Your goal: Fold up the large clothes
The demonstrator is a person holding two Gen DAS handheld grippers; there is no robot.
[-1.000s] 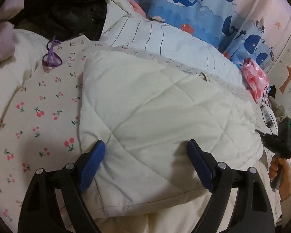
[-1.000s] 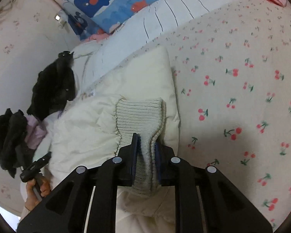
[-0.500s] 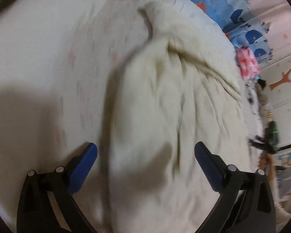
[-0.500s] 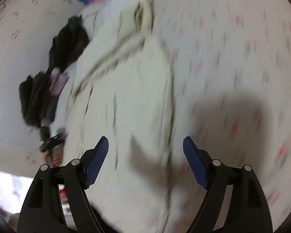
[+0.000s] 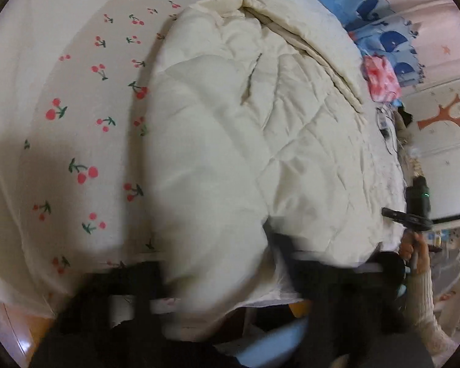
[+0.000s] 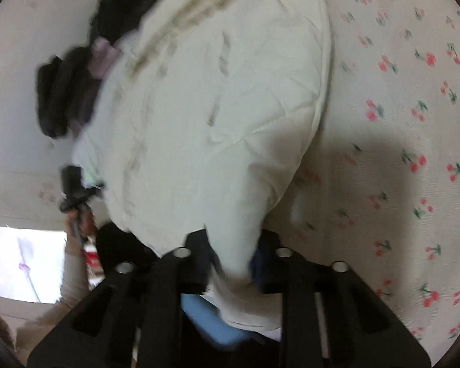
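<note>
A cream quilted jacket lies spread on the cherry-print bed sheet, its hem at the near edge of the bed. My left gripper is blurred at the bottom of the left wrist view. Its jaws are closing, with a thick fold of the hem filling the gap between them. In the right wrist view the jacket runs away from my right gripper, whose jaws are closing tight on another part of the hem. Each wrist view also catches the other gripper in a hand, the right gripper and the left gripper.
Blue whale-print bedding and a pink bag lie beyond the jacket. A pile of dark clothes sits by the wall on the left. The sheet stretches away to the right. Wooden floor shows below the bed edge.
The right gripper let go of the ribbed cuff. Both grippers opened wide, swept back to the jacket's near hem and have closed on it.
</note>
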